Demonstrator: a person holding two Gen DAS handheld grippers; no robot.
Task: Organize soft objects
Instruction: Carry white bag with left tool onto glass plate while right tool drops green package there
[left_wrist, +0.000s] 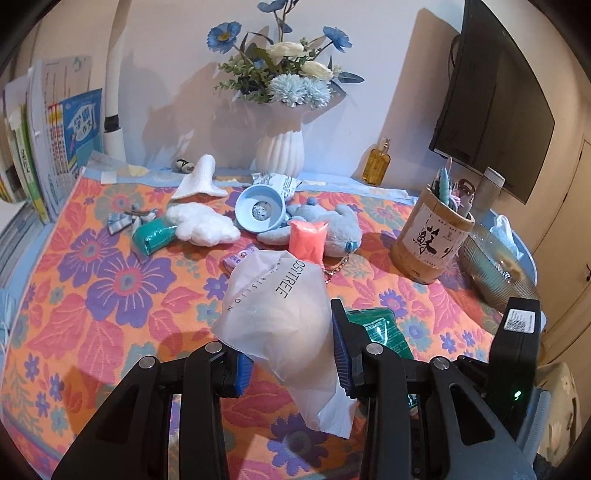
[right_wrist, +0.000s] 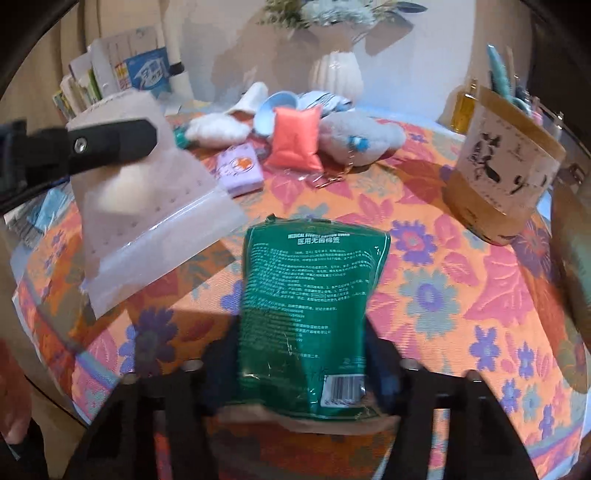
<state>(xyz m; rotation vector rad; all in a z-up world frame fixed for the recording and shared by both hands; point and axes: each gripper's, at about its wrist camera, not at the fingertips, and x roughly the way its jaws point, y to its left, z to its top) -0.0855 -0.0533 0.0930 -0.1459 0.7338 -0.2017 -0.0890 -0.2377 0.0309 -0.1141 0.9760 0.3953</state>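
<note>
My left gripper (left_wrist: 291, 354) is shut on a white translucent bag (left_wrist: 280, 306) with something soft and pale inside, held above the floral cloth. The right wrist view shows one left finger (right_wrist: 110, 144) across that bag (right_wrist: 147, 206). My right gripper (right_wrist: 301, 354) is shut on a green cotton-swab packet (right_wrist: 310, 295), which stands up between its fingers over the cloth; the packet (left_wrist: 380, 328) shows just right of the bag. Farther back lie a pink packet (left_wrist: 307, 240), a blue-grey plush toy (left_wrist: 340, 225), a wad of cotton wool (left_wrist: 203, 221), a teal packet (left_wrist: 153, 236) and a white sock (left_wrist: 201, 179).
A tipped blue bowl (left_wrist: 260, 212) rests among the soft things. A purple packet (right_wrist: 240, 168) lies near the pink one. A bamboo pen holder (left_wrist: 432, 240) and a ribbed glass bowl (left_wrist: 495, 266) stand right; a white vase (left_wrist: 279, 153) and books (left_wrist: 55, 140) line the back.
</note>
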